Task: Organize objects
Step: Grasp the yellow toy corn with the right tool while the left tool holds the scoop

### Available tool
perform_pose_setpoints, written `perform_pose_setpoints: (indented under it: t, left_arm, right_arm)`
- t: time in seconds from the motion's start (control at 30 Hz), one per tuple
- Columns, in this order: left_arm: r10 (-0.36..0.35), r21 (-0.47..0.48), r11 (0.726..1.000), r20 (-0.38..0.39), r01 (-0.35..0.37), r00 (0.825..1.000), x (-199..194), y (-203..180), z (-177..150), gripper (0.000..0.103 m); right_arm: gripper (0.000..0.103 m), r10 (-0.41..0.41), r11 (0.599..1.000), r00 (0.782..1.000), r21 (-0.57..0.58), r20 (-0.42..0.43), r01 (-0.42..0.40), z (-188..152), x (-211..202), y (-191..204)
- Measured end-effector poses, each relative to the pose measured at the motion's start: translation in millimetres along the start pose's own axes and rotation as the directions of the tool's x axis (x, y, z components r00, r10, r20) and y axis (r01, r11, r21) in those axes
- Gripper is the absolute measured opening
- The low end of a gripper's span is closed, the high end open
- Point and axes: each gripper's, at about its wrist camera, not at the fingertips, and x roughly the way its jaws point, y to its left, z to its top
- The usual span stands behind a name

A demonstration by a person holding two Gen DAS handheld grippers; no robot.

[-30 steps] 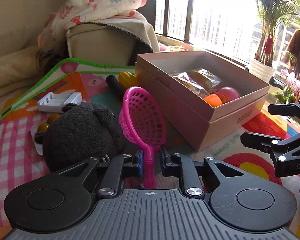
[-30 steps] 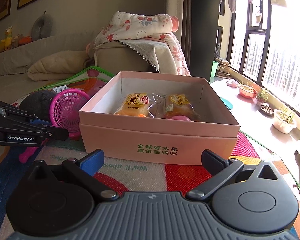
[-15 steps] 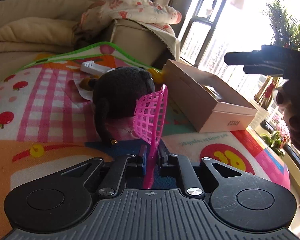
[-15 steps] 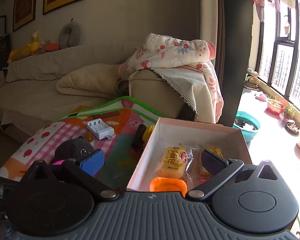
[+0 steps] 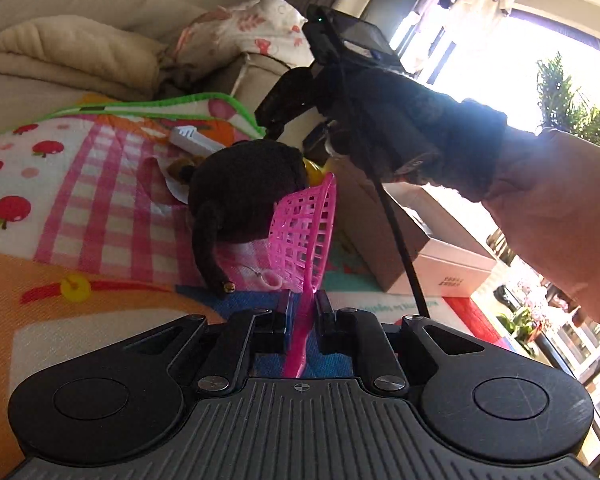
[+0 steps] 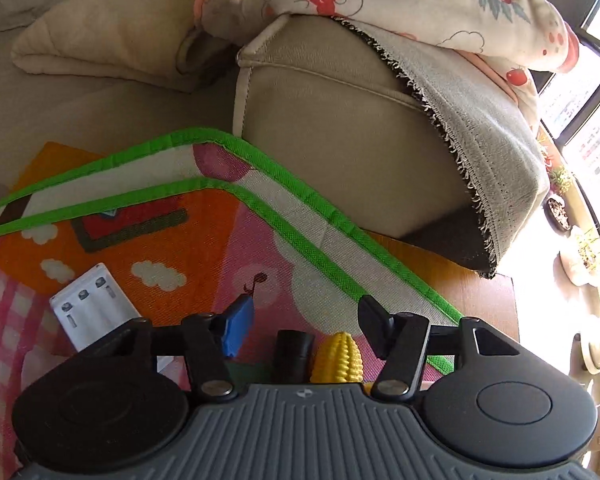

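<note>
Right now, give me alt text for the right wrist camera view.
The right gripper, jaws closing with nothing pressed between them, hovers over a yellow toy corn and a black cylinder on a colourful play mat. A white battery charger lies left, a sofa behind.

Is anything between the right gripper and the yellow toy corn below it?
Nothing visible. The right gripper, jaws closing with no pad touching anything, hangs over the yellow plastic toy corn. A black cylinder lies right beside the corn, also between the fingers, so it could get caught.
</note>
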Motion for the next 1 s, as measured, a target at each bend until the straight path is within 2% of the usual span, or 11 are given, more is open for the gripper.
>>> perform_pose_setpoints:
  t: [0.03,0.07,0.13,0.2,0.23,0.47,0.63,0.73,0.87,0.93,1.0]
  left_arm:
    - [-0.005,-0.004,1.0,0.0,0.005,1.0,0,0,0,0.013]
    - [-0.009,-0.007,1.0,0.001,0.009,1.0,0,1,0,0.013]
    - [-0.016,-0.013,1.0,0.003,0.016,1.0,-1,2,0,0.013]
    - [-0.019,-0.013,1.0,0.005,0.019,1.0,-2,2,-1,0.013]
    - [-0.019,-0.013,1.0,0.006,0.019,1.0,-2,2,-1,0.013]
    - [-0.02,-0.021,1.0,0.006,0.02,1.0,-2,4,-1,0.013]
    - [-0.018,-0.029,0.999,0.002,0.018,1.0,0,5,1,0.014]
    - [-0.012,-0.03,0.999,-0.001,0.012,1.0,-1,5,0,0.013]
    - [-0.009,-0.037,0.999,-0.008,0.009,1.0,0,6,1,0.013]
    - [-0.008,-0.038,0.999,-0.008,0.008,1.0,0,6,0,0.013]
    - [-0.005,-0.039,0.999,-0.01,0.004,1.0,0,6,0,0.013]
  right_arm:
    - [0.047,-0.011,1.0,1.0,-0.005,-0.013,0.011,2,6,1]
    - [0.039,-0.021,1.0,0.999,-0.017,-0.037,0.02,3,14,3]
    - [0.036,-0.025,0.999,0.999,-0.022,-0.047,0.024,3,17,3]
    - [0.025,-0.018,0.999,0.998,-0.028,-0.056,0.017,3,13,1]
    - [0.023,-0.009,1.0,0.998,-0.026,-0.065,0.008,3,10,-1]
    - [0.022,0.097,0.995,0.989,-0.02,-0.108,-0.1,-23,-21,-24]
    - [0.022,0.203,0.977,0.968,-0.038,-0.144,-0.211,-51,-53,-53]
    - [0.022,0.263,0.959,0.955,-0.069,-0.141,-0.274,-85,-78,-48]
    - [0.022,0.354,0.919,0.924,-0.131,-0.143,-0.372,-134,-113,-42]
    - [0.023,0.363,0.912,0.924,-0.157,-0.119,-0.378,-155,-129,-42]
    - [0.029,0.372,0.912,0.926,-0.162,-0.061,-0.377,-168,-143,-48]
